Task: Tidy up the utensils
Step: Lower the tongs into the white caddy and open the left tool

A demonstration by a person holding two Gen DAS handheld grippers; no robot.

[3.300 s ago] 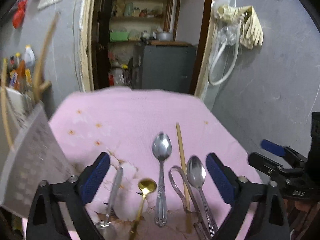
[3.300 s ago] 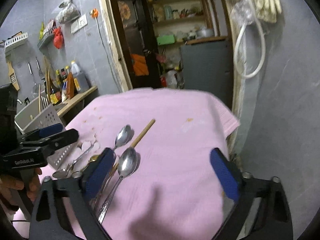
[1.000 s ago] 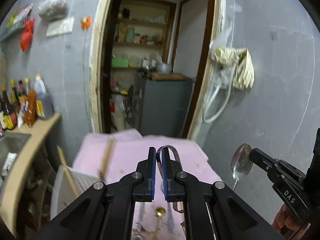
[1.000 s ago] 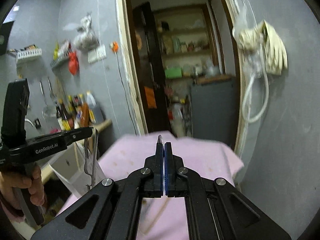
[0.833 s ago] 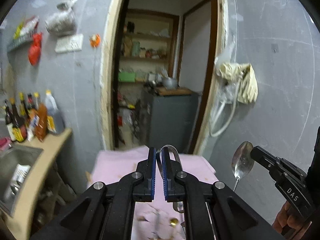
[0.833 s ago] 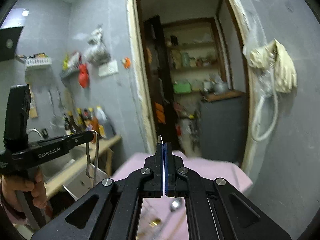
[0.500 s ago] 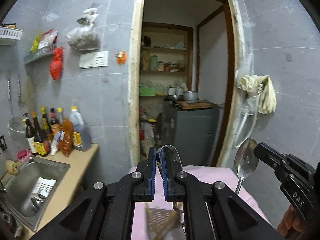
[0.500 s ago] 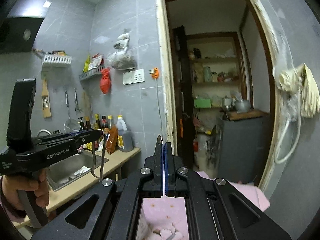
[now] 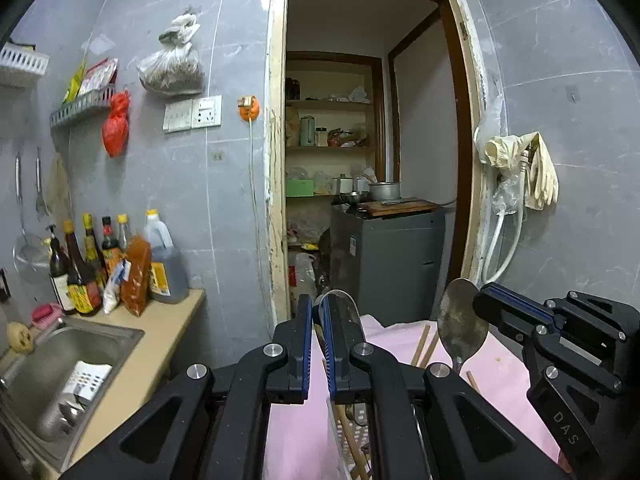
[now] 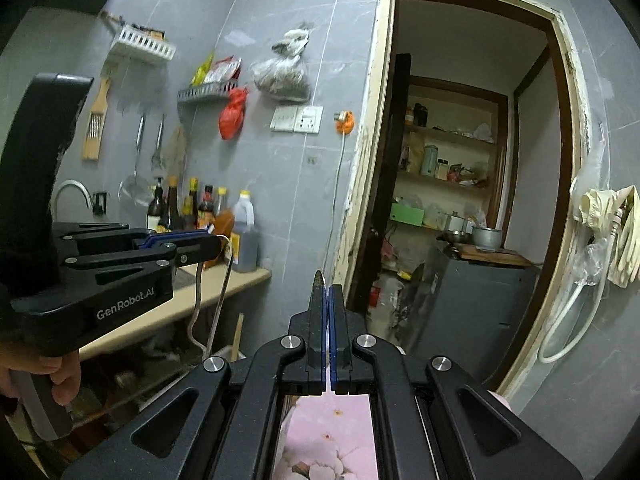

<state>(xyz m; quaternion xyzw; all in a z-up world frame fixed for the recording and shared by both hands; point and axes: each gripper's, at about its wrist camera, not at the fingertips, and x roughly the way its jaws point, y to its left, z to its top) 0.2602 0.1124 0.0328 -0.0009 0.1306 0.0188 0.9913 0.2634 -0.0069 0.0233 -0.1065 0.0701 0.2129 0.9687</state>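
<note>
Gripping a pair of bent steel tongs (image 9: 340, 304), the left claw (image 9: 316, 322) has its blue-padded jaws nearly together with the looped metal band caught between them; in the right wrist view the tongs' two thin arms (image 10: 212, 304) hang down from the tip of that claw (image 10: 212, 245), whose black handle is held by a person's hand (image 10: 48, 376) at the lower left. The right claw (image 10: 329, 308) is clamped on a tarnished steel spoon (image 9: 460, 326): from the left wrist view the bowl stands up beside the claw's tip (image 9: 486, 308) with the handle running down behind the left claw's black frame, while from its own camera only the spoon's thin edge (image 10: 319, 280) shows above the closed pads. Both claws are raised above a surface covered with a pink cloth (image 9: 496, 380). On it, directly below the left claw, stands a white perforated plastic basket (image 9: 348, 436) with wooden chopsticks (image 9: 424, 344) leaning in it. To the left are a beige counter (image 9: 160, 344), a steel sink (image 9: 68, 364) and a row of sauce bottles (image 9: 92, 268). Straight ahead an open doorway (image 9: 372, 160) leads to a pantry with shelves, and pale rubber gloves (image 9: 536, 168) hang on the grey tiled wall.
</note>
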